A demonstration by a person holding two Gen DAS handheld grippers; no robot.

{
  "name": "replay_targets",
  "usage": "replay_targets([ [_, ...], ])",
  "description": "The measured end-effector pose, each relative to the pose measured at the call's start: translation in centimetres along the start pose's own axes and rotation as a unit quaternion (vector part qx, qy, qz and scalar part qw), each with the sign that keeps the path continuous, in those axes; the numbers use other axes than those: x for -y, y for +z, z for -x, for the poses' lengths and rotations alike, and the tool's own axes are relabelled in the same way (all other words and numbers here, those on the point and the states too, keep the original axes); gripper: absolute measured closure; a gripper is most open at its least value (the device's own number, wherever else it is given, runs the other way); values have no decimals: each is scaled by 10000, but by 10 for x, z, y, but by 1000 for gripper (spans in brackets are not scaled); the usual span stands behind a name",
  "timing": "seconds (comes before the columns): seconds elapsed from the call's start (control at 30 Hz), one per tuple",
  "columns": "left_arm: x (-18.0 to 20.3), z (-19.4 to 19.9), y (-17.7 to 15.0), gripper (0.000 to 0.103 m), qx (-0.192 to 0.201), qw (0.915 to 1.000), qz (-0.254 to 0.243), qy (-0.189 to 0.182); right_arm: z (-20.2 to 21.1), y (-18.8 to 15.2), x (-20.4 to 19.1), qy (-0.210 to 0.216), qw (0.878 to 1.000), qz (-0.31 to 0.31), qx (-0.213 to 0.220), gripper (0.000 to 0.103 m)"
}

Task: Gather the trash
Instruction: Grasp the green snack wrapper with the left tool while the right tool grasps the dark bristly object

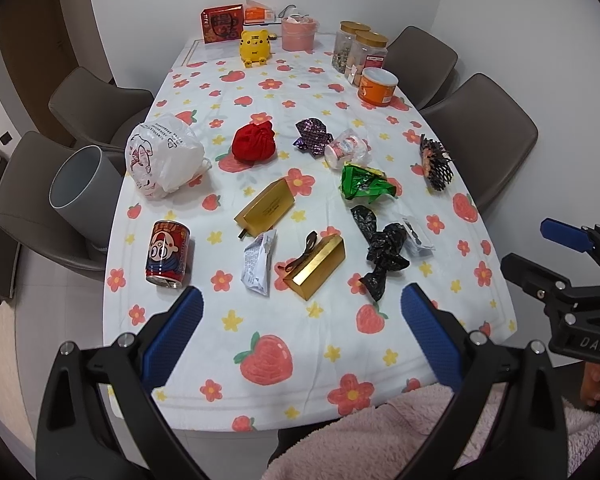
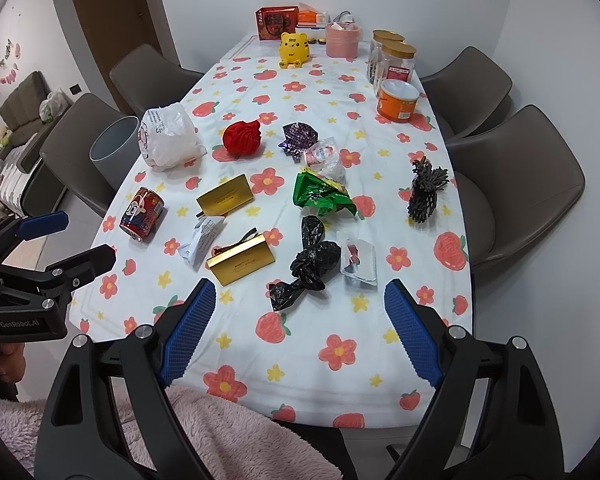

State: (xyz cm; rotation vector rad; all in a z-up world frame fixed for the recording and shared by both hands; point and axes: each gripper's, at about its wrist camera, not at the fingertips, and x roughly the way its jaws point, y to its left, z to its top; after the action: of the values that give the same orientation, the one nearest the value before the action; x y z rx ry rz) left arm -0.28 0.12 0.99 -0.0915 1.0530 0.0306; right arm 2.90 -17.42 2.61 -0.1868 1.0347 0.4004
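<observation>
Trash lies scattered on the flowered tablecloth (image 1: pixel 284 336): a red can (image 1: pixel 167 254), a white plastic bag (image 1: pixel 162 156), a red crumpled ball (image 1: pixel 254 142), two gold boxes (image 1: pixel 266 208) (image 1: pixel 318 266), a white wrapper (image 1: pixel 259 262), a black bag (image 1: pixel 382 252), a green wrapper (image 1: pixel 366 182), a black net (image 1: pixel 436 162). A grey bin (image 1: pixel 82 196) stands on the chair at the left edge. My left gripper (image 1: pixel 300 336) is open above the near edge, holding nothing. My right gripper (image 2: pixel 300 332) is open too, short of the black bag (image 2: pixel 310 264).
Jars (image 1: pixel 360 50), an orange tub (image 1: pixel 377 87), a pink container (image 1: pixel 299 33), a yellow tiger toy (image 1: pixel 255 48) and a red box (image 1: pixel 223 26) stand at the far end. Brown chairs (image 1: pixel 484 136) line both sides. A pink fleece sleeve (image 1: pixel 380 436) is below.
</observation>
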Motion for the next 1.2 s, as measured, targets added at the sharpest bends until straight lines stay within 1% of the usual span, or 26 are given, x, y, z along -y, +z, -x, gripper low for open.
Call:
replay_targets([
  [0.23, 10, -2, 7, 4, -30, 10000, -76, -54, 5, 3, 8, -27, 10000, -36, 0, 20],
  [0.27, 14, -11, 8, 4, -42, 9999, -93, -64, 5, 4, 9, -32, 10000, -45, -1, 20],
  [0.37, 19, -15, 12, 4, -57, 9998, -138, -102, 5, 6, 15, -55, 9999, -86, -11, 20],
  [0.7, 35, -43, 32, 4, -118, 9988, -327, -339, -19, 12, 45, -293, 9992, -259, 8, 20],
  [0.93, 58, -84, 59, 4, -162, 9970, -586, -474, -46, 27, 79, -566, 9976, -389, 72, 20],
  [1.0, 64, -100, 67, 4, -230, 9965, -627, -512, -55, 33, 89, -653, 9970, -410, 106, 20],
  [1.1, 74, -126, 77, 4, -290, 9958, -678, -536, -77, 42, 107, -796, 9958, -442, 119, 20],
  [1.2, 82, -155, 86, 4, -355, 9956, -708, -507, -103, 49, 124, -830, 9953, -502, 65, 20],
])
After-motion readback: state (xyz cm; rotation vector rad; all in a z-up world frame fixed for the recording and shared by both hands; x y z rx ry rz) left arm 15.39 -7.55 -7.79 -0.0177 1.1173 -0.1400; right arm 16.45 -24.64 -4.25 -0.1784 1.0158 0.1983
